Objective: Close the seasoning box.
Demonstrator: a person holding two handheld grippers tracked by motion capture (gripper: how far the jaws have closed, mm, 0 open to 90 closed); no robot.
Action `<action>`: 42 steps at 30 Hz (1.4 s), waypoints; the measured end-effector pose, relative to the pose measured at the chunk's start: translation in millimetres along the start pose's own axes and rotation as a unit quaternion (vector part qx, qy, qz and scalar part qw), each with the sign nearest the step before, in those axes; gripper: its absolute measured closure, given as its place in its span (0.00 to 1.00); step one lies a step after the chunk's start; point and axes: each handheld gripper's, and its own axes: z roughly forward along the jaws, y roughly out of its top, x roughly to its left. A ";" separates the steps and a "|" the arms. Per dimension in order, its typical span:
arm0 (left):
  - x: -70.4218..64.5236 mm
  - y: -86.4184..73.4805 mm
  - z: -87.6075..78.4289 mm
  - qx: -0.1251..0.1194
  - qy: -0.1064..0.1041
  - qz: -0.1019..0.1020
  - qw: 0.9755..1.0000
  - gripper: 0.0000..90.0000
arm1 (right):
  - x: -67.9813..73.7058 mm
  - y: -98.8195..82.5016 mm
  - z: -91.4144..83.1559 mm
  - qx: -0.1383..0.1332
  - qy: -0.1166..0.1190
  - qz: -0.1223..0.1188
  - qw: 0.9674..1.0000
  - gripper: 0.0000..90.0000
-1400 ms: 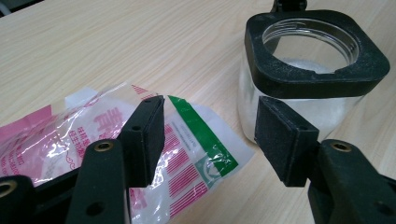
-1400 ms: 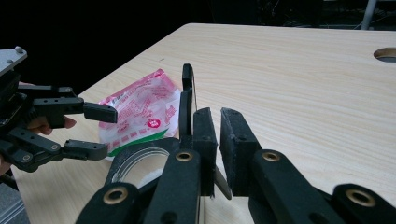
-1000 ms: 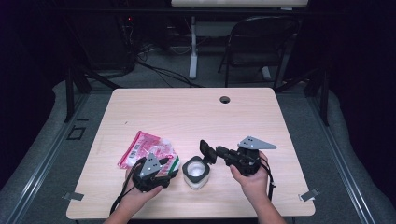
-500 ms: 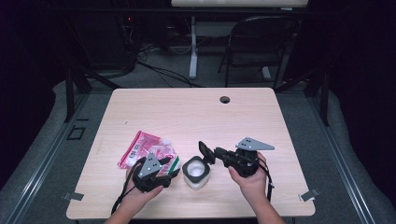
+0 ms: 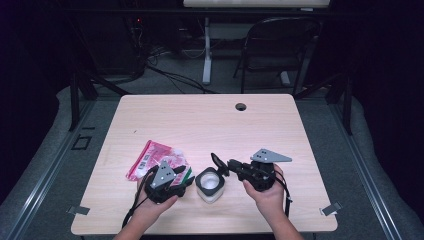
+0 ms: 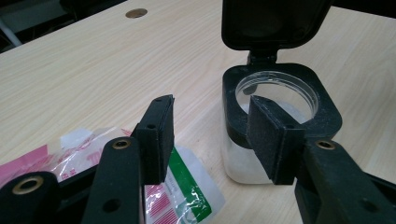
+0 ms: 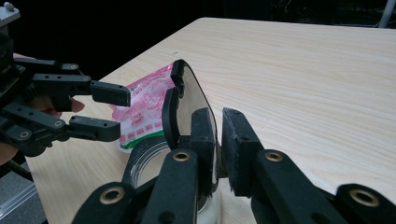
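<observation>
- The right gripper [image 7: 215, 140] has its jaws drawn close around the raised black lid [image 7: 187, 102] of the container; one pad lies against the lid's face, while a narrow gap shows in front of the other pad, so I cannot tell whether it truly clamps.
- The lid stands upright on its hinge at the far edge of the container [image 5: 209, 184], a clear jar with a black collar on the near middle of the table [image 5: 210, 120].
- The left gripper [image 6: 210, 135] is about half open, its jaws have just been closing, and nothing lies between its pads.
- In the left gripper view its right pad sits in front of the container's open mouth, the left pad above the packet.
- The packet [image 5: 152, 159], pink, white and green, lies flat just beside the container, partly under the left gripper.
</observation>
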 end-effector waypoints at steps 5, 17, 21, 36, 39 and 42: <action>1.5 0.1 -0.5 0.000 0.001 0.001 1.000 0.58 | 1.5 -0.8 0.6 0.002 0.002 -0.001 1.000 0.92; 8.8 -2.5 -5.9 -0.005 0.012 -0.009 1.000 0.56 | 6.1 -3.7 4.9 0.012 0.008 -0.006 1.000 0.92; 9.9 -3.6 -6.6 -0.004 0.014 -0.009 1.000 0.55 | 8.5 -5.0 7.7 0.014 0.013 -0.008 1.000 0.91; 18.1 -6.2 -12.5 -0.005 0.027 -0.014 1.000 0.54 | 13.0 -9.4 13.9 0.026 0.018 -0.016 0.999 0.90; 20.4 -7.1 -13.7 -0.007 0.029 -0.017 0.999 0.54 | 12.1 -9.3 13.6 0.027 0.017 -0.016 0.999 0.89; 23.2 -8.0 -15.3 -0.005 0.033 -0.022 0.999 0.53 | 11.1 -9.3 13.2 0.026 0.016 -0.015 0.999 0.89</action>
